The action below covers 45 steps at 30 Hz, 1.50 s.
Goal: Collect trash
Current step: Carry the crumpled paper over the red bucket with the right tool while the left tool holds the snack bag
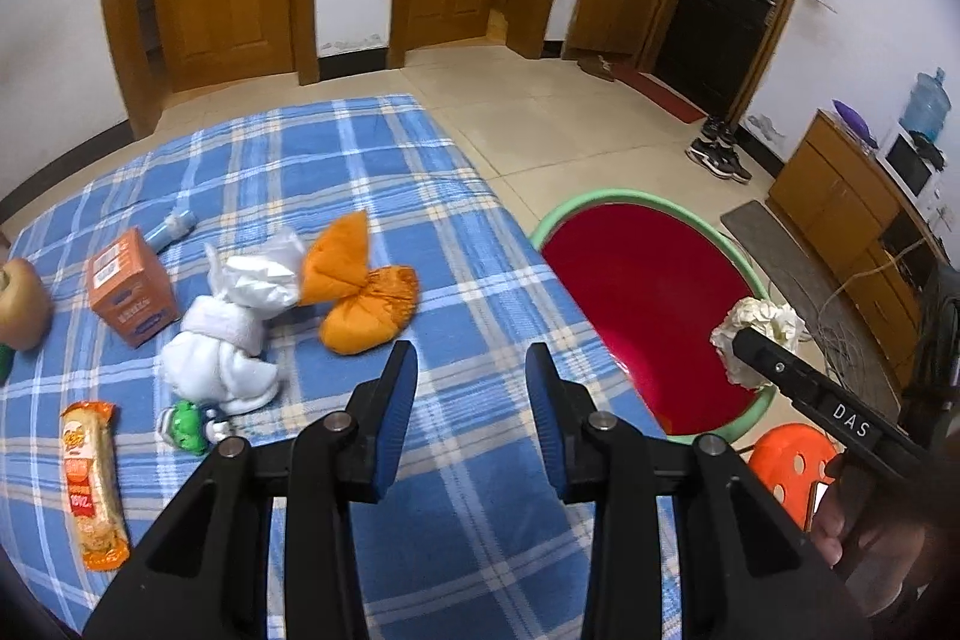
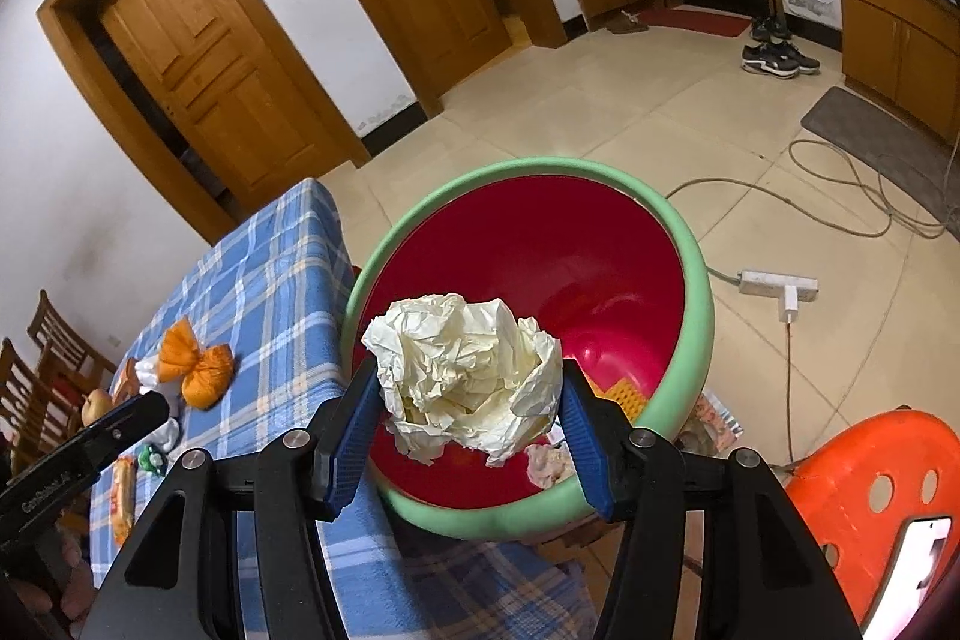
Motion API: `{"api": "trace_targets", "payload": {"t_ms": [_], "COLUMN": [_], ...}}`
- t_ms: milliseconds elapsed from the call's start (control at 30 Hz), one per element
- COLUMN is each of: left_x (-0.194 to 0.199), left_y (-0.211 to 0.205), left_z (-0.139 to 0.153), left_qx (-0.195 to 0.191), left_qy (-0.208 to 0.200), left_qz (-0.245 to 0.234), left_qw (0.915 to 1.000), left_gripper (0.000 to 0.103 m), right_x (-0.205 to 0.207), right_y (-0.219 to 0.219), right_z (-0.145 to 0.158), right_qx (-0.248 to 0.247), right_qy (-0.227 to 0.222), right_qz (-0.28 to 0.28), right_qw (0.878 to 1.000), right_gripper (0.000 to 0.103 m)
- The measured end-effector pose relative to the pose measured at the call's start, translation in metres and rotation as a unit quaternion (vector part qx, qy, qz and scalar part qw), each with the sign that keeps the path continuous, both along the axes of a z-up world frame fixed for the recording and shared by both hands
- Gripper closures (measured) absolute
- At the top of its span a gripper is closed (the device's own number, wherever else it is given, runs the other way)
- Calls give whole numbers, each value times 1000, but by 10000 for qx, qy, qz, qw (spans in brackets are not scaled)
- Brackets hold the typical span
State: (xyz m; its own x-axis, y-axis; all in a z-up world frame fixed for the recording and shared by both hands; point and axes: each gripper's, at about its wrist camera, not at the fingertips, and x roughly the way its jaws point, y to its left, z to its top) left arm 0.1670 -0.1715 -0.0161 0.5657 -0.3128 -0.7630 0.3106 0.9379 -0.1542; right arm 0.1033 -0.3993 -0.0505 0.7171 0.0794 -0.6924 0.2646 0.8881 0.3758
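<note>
My right gripper [image 2: 468, 400] is shut on a crumpled cream paper ball [image 2: 465, 376] and holds it over the near rim of a red basin with a green rim [image 2: 696, 280]. Some scraps lie in the basin's bottom. The ball [image 1: 759, 331] and basin [image 1: 576, 208] also show in the left wrist view. My left gripper [image 1: 471, 388] is open and empty above the blue plaid tablecloth [image 1: 372, 172]. On the cloth lie an orange cloth bundle [image 1: 360, 292], a white crumpled bag [image 1: 234, 334], an orange box [image 1: 129, 295], a snack wrapper [image 1: 93, 484] and a green toy [image 1: 183, 424].
An orange plastic stool [image 2: 870, 496] stands to the right of the basin. A power strip [image 2: 777, 283] and cable lie on the tiled floor. A wooden cabinet [image 1: 840, 220] stands at the right wall. An apple [image 1: 21, 304] sits at the table's left edge.
</note>
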Motion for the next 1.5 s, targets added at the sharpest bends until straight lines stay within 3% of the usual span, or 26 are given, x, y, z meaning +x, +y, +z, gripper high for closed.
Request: {"api": "trace_targets", "payload": {"t_ms": [167, 333, 433, 700, 1100, 1167, 1500], "left_x": [-1, -7, -9, -13, -10, -11, -20], "left_y": [32, 72, 100, 158, 176, 180, 161], "left_z": [6, 4, -2, -22, -54, -57, -33], "left_qx": [94, 316, 522, 933, 1035, 780, 498], "left_qy": [-67, -66, -23, 207, 538, 592, 327], "left_qz": [488, 975, 1312, 2058, 2332, 2292, 1971], "left_qw": [9987, 9947, 9900, 9739, 9654, 9684, 9786], "left_gripper": [63, 48, 43, 43, 43, 65, 65], "right_x": [2, 0, -1, -2, -3, -3, -3], "right_y": [1, 3, 4, 7, 12, 11, 6], "right_z": [0, 1, 3, 6, 9, 9, 5], "right_qx": [40, 46, 23, -12, -57, -66, -66], "right_qy": [-59, -108, -117, -132, -125, -118, -62], "right_qz": [84, 93, 86, 90, 126, 114, 29], "right_qw": [9999, 9999, 9999, 9999, 9998, 9998, 10000], "right_gripper": [43, 43, 43, 43, 43, 43, 43]}}
